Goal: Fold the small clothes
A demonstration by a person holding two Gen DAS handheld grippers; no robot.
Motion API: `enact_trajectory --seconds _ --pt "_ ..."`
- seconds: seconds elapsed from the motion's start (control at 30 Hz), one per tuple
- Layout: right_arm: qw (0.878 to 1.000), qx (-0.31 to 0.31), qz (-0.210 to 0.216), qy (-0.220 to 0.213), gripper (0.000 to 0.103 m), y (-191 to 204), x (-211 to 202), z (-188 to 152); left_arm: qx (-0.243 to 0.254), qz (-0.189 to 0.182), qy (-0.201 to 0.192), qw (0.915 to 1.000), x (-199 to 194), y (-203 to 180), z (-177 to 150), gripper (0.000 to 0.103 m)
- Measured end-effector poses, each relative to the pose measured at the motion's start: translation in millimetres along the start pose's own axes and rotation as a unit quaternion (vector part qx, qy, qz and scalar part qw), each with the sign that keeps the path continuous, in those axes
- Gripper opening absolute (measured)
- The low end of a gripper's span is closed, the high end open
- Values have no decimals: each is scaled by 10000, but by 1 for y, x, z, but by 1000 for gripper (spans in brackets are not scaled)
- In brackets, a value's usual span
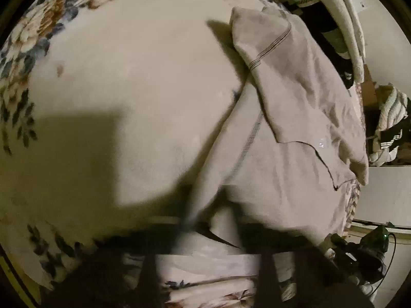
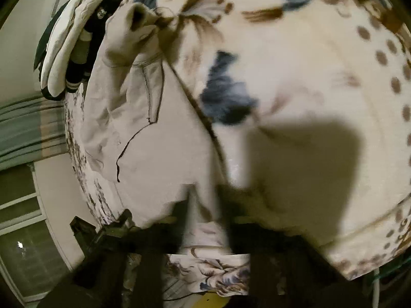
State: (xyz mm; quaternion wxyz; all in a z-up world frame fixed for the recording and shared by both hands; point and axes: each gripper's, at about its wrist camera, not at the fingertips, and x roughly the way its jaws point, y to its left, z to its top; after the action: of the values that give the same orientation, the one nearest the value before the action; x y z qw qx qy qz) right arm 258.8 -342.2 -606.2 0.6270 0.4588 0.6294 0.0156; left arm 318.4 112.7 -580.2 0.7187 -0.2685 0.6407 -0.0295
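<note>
Left wrist view: a cream fleece blanket (image 1: 123, 82) with blue and brown flowers at its edges covers the bed. Beyond the garment (image 1: 287, 118), dark and white clothes (image 1: 334, 38) pile up at the blanket's far edge, and more striped laundry (image 1: 390, 123) sits beside it. A dark device with a green light (image 1: 370, 246) lies just off the garment's near corner. The garment, a pale beige knit with stitched seams and a dark-edged hem, lies rumpled on the blanket; a fold of it runs down into the left tongs (image 1: 208, 233), which are closed on it, though blurred.

Right wrist view: the same blanket (image 2: 321, 77) fills the frame, with brown dots along its border. The garment (image 2: 159, 138) spreads away from the right tongs (image 2: 205, 231), its sleeve opening upturned at the far end next to the clothes pile (image 2: 77, 51). Its near edge is bunched between the dark, blurred fingers, pinched tight.
</note>
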Motion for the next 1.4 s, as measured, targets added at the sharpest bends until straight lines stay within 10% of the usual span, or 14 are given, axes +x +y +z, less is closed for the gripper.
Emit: enact_trajectory --seconds 0.4,0.67,0.93,1.0,1.07,1.4 --pt "9979 19 599 -261 9 39 -53 15 -615 -787 -430 9941 -61 -19 25 4" --pt "9934 241 894 -683 9 69 -72 84 -690 -1234 -670 9877 -61 -57 113 2" --pt "9937 173 555 -961 9 96 -43 166 -554 -905 -381 9936 -7 -78 194 4" --pt "9918 167 774 -1005 24 96 -48 172 -656 -844 -322 9937 -7 -73 198 12" --pt "9892 93 876 -1168 71 98 -57 171 -681 -782 -485 9934 -19 -69 194 34" --pt "9727 -1688 -735 -1411 72 133 -71 117 340 17 -711 9969 -31 -96 137 47"
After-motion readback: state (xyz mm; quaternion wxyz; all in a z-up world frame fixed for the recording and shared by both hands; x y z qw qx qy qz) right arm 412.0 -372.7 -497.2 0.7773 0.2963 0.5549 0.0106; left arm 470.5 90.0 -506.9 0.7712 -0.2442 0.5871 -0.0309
